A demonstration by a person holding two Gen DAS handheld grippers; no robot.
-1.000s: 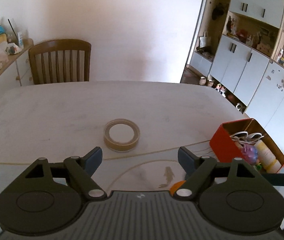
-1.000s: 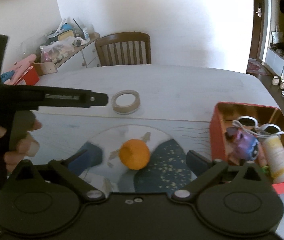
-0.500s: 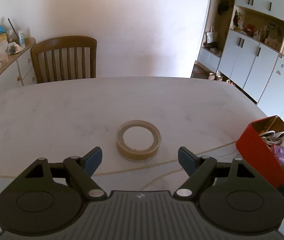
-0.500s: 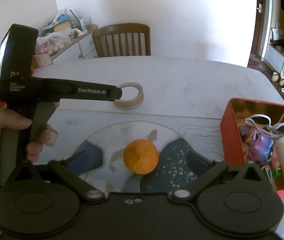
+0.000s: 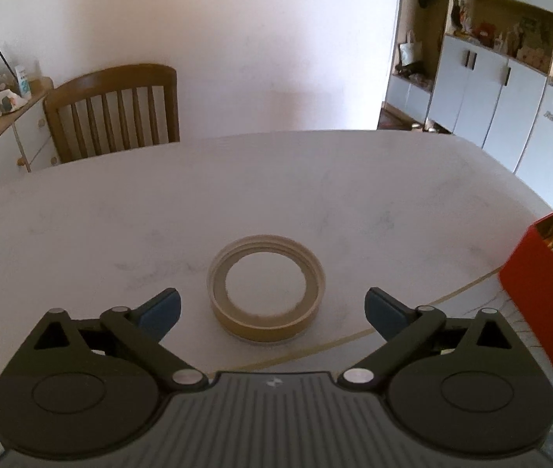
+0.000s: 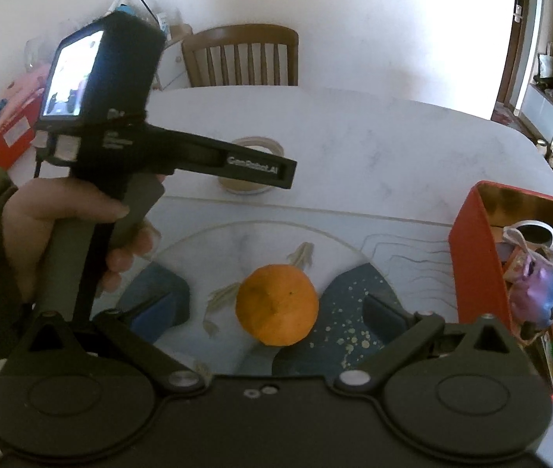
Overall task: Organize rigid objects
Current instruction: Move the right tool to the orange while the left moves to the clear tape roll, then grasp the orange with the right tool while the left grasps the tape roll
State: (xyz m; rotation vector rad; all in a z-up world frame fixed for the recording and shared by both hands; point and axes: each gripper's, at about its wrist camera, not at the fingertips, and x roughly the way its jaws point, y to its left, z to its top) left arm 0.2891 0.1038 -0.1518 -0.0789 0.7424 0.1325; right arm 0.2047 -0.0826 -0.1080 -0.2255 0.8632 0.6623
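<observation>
I see bare table [image 5: 276, 195] around the tape roll [image 5: 266, 296] — only the red box [image 5: 541, 292] crowds the right.

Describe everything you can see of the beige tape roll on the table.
The beige ring-shaped tape roll lies flat on the pale marbled table, tan-sided with a lighter inner core and the tabletop showing through its hole. Nothing touches it. It sits apart from the left gripper, just ahead of its open jaws.
</observation>
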